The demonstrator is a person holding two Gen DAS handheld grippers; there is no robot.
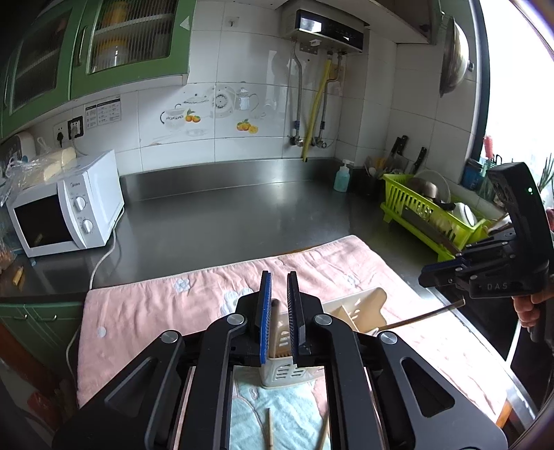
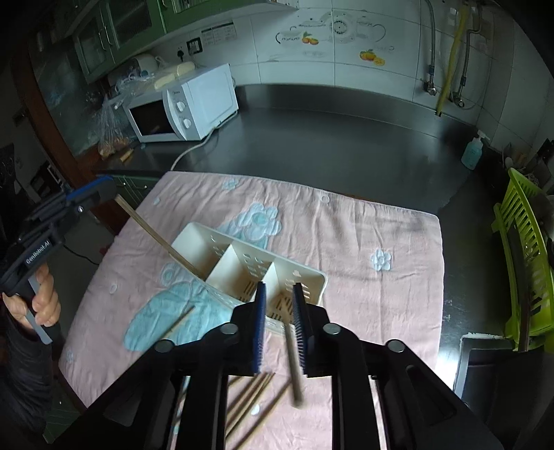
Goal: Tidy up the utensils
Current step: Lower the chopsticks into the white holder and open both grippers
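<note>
We see the cream slotted plastic utensil caddy (image 2: 249,266) standing on the pink flowered towel (image 2: 363,235). Our left gripper (image 2: 107,188) pinches a wooden chopstick (image 2: 157,237) slanting into its left compartment. Our right gripper (image 2: 279,294), jaws spread, has a blurred chopstick (image 2: 294,363) between them. Loose chopsticks (image 2: 252,398) lie nearby.

Microwave (image 1: 65,207) door top: "Midea", small grey lettering, seen in the left wrist view; too blurred to read in the right wrist view.
Right hand-held gripper (image 1: 439,277) body: "DAS" was legible in pale letters on its black side; further letters were cut off.
Left hand-held gripper (image 2: 104,188) body: "GenRobot.AI" ran in white along the dark housing above the handle.
Wall sticker (image 1: 103,112) beside the socket: printed rows, too small to read.
Water heater (image 1: 323,29) panel: display marks were unreadable.
</note>
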